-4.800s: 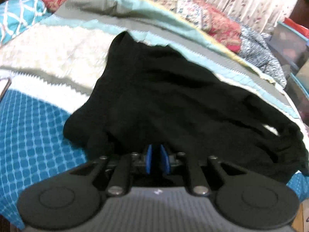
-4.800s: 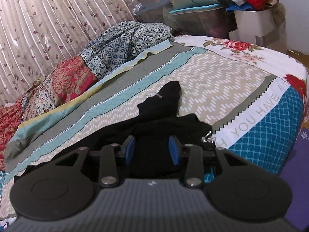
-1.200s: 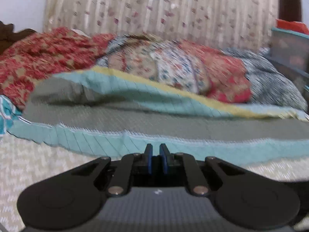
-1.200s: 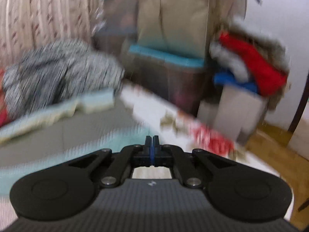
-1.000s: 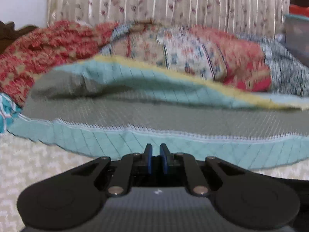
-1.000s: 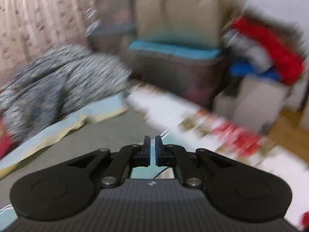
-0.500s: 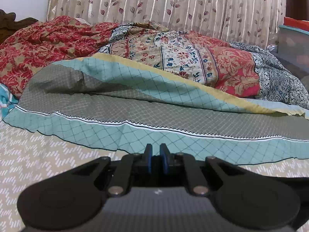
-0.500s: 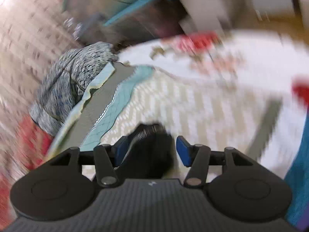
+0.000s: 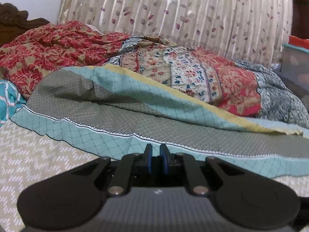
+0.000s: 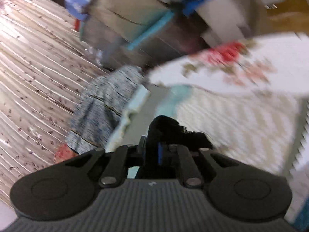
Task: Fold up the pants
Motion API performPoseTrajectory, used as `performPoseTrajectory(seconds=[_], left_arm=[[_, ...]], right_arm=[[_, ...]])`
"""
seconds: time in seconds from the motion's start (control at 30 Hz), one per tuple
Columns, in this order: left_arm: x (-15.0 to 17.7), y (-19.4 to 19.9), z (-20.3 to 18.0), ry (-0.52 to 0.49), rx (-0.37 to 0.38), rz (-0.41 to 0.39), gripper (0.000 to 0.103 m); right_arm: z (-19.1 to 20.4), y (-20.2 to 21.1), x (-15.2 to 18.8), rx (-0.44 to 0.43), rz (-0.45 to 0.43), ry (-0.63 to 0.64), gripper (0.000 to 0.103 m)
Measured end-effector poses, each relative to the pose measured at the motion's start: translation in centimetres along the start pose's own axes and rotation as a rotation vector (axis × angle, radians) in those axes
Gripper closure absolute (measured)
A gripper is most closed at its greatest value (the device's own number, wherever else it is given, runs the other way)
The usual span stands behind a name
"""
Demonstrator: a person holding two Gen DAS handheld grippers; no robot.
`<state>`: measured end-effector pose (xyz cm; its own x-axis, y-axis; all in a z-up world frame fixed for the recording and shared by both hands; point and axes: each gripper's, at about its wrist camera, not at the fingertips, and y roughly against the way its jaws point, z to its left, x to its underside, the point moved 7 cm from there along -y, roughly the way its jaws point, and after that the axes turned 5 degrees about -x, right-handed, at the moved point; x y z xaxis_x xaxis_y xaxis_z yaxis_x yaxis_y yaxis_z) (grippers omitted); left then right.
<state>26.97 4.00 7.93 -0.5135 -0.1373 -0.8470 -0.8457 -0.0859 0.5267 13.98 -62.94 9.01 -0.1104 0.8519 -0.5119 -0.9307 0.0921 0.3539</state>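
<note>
meanwhile patterned bedspread (image 9: 119, 119) and leaf curtain (image 9: 173, 13) lay ahead; left gripper (image 9: 156, 159) nearly clenched, contents unclear; right gripper (image 10: 151, 151) clamped black pants (image 10: 164, 127); no legible writing.

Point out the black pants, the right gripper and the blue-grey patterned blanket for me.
black pants (image 10: 164, 129), right wrist view, bunched fabric above the fingers.
right gripper (image 10: 152, 150), right wrist view, between its fingertips.
blue-grey patterned blanket (image 10: 104, 104), right wrist view, its middle fold.

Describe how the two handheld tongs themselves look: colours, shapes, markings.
Both the left tongs and right tongs look alike: black linkage arms with silver pivot screws, two round black discs at the sides, a ribbed grey body with a small white mark, and blue pads on the fingertips. No cables or sleeves show.
</note>
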Motion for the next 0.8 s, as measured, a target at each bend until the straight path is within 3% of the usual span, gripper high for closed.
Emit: performPoseTrajectory(seconds=[0.13, 0.2, 0.23, 0.27, 0.3, 0.37, 0.5, 0.6, 0.8], left_arm=[[-0.3, -2.6, 0.3, 0.083, -0.018, 0.023, 0.093], [0.0, -5.2, -0.1, 0.083, -0.062, 0.046, 0.091], [0.3, -6.6, -0.5, 0.057, -0.085, 0.070, 0.087], [0.8, -8.1, -1.0, 0.023, -0.095, 0.110, 0.081], [1.4, -8.9, -1.2, 0.002, -0.109, 0.147, 0.075], [2.2, -9.4, -1.4, -0.012, -0.094, 0.184, 0.074], [2.5, -6.9, -0.5, -0.019, -0.057, 0.140, 0.057], [2.4, -4.4, 0.9, -0.008, -0.040, 0.118, 0.057], [1.6, 1.9, 3.8, 0.039, -0.034, 0.040, 0.056]], right_arm=[[3.2, -8.1, -2.2, 0.054, 0.002, 0.085, 0.089], [3.8, -13.0, -1.9, 0.065, 0.047, 0.145, 0.083], [3.9, -15.5, -1.2, 0.095, 0.083, 0.196, 0.075], [3.3, -16.4, -0.7, 0.169, 0.077, 0.223, 0.058], [2.6, -16.7, -0.1, 0.216, 0.055, 0.219, 0.053], [1.7, -16.4, 0.8, 0.150, 0.066, 0.179, 0.053], [-1.7, -15.4, 2.0, 0.167, 0.096, 0.196, 0.053], [-3.7, -15.9, 2.9, 0.163, 0.132, 0.134, 0.053], [-3.2, -18.6, 5.3, 0.176, 0.153, 0.129, 0.056]])
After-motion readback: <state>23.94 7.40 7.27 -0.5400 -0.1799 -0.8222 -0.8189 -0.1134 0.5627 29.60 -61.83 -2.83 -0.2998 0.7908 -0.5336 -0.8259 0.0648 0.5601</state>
